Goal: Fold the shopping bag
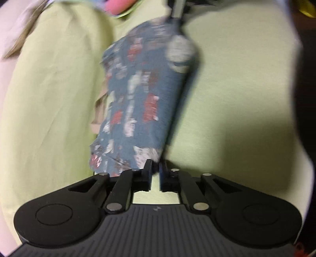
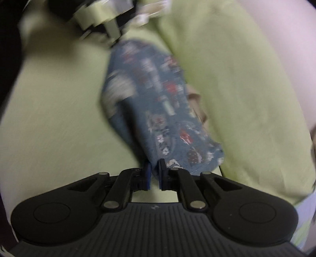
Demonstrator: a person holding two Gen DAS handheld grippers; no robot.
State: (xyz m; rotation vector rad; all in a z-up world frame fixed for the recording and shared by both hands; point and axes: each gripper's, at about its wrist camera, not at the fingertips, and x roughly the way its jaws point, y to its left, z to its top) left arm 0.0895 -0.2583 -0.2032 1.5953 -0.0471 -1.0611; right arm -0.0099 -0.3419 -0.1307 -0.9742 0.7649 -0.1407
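Observation:
The shopping bag [image 1: 142, 93], blue cloth with red and white prints, lies as a long narrow strip on a light green sheet [image 1: 237, 79]. My left gripper [image 1: 155, 165] is shut on the bag's near end, with cloth pinched between its pads. The other gripper [image 1: 175, 13] shows blurred at the bag's far end. In the right wrist view, my right gripper [image 2: 155, 165] is shut on the near end of the bag [image 2: 158, 102], and the left gripper [image 2: 110, 29] holds the far end. A beige handle strap [image 1: 98, 110] pokes out along one long edge.
The green sheet [image 2: 49, 98] spreads wide on both sides of the bag. A pale pink surface [image 2: 286, 49] borders it on one side. A pink object [image 1: 118, 6] and a cardboard-coloured piece [image 1: 17, 45] lie beyond the sheet's far edge. Dark space [image 1: 308, 79] sits at the right.

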